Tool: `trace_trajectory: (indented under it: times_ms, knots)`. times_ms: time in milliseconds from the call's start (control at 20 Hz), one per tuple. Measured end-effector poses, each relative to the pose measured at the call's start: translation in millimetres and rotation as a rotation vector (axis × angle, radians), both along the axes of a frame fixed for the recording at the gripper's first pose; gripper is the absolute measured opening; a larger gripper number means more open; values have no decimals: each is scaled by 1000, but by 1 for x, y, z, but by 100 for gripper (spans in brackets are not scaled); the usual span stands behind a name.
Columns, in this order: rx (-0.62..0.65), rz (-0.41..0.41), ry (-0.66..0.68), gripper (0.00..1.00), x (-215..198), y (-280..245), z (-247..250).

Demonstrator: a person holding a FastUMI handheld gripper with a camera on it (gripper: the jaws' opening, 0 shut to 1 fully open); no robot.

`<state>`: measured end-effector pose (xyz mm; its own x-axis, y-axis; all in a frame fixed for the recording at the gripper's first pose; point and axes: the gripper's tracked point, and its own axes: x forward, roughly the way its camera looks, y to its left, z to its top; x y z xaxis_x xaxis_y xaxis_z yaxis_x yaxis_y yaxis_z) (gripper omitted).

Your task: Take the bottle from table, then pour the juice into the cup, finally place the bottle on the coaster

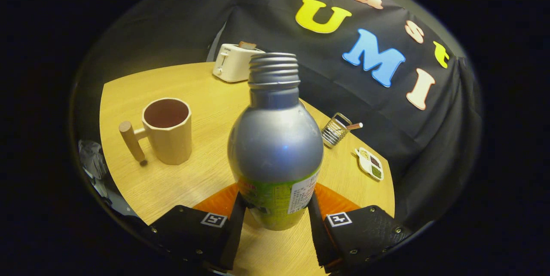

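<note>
Bottle (275, 147), uncapped, upright between the fingers of the gripper (275, 220), which clamp its lower body above the coaster (335, 203). Cup (167, 130) stands beyond-left. Risk: tilting early spills juice on the table (197, 87).

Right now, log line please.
gripper: shut on bottle | bottle: upright, uncapped, over coaster | cup: apart, beside
</note>
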<state>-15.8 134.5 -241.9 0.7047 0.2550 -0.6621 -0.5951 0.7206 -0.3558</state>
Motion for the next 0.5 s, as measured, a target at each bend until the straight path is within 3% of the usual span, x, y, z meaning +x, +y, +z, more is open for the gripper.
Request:
trace_trajectory:
  times_ms: [500]
  knots:
    - [-250, 115, -11, 70, 0, 26, 2]
